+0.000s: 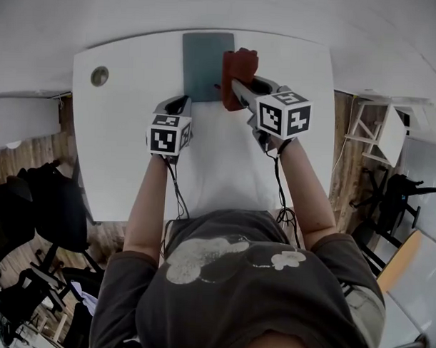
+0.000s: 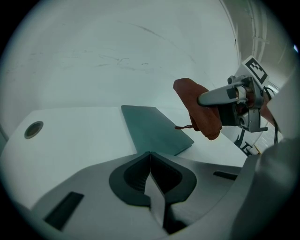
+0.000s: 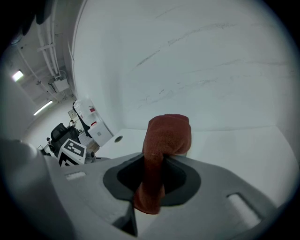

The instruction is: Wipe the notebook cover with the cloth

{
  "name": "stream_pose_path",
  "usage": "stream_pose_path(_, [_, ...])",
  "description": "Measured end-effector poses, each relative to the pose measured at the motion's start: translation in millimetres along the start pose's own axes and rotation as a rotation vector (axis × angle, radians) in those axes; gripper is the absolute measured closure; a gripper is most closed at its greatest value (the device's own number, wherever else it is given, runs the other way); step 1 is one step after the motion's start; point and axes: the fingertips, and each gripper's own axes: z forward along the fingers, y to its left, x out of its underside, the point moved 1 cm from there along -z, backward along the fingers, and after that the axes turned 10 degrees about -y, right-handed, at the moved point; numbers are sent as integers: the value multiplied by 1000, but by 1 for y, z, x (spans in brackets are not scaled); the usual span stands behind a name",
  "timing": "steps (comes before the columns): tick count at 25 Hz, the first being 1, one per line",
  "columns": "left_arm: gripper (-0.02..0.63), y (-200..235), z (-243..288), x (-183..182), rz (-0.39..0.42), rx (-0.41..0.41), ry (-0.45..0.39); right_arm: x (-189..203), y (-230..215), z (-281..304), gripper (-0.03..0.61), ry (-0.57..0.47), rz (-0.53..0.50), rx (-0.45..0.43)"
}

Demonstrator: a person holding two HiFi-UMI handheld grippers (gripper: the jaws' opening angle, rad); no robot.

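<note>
From the head view: notebook [image 1: 205, 62] flat at the table's [image 1: 119, 138] far edge, right gripper [image 1: 234, 83] raised beside its right edge. Only in the right gripper view: jaws clamped on the red cloth [image 3: 161, 150]. Only in the left gripper view: left gripper [image 2: 150, 159], jaws pressed together, empty.

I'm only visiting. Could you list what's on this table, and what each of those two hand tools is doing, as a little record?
Table: white, round hole near far left corner
Notebook: dark cover, closed, flat at far edge
Cloth: reddish, pinched in right gripper, by notebook's right edge
Left gripper: jaws together, empty, near notebook
</note>
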Motion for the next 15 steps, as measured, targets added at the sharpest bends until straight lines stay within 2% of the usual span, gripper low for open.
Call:
stream_pose_path(11, [615,-2,1,0,25,17,32,-33,4,43,500,-19,-18,-73])
stream_pose_path(15, [615,4,1,0,-38,30,54,-47,11,75,500,-31,-24,-112])
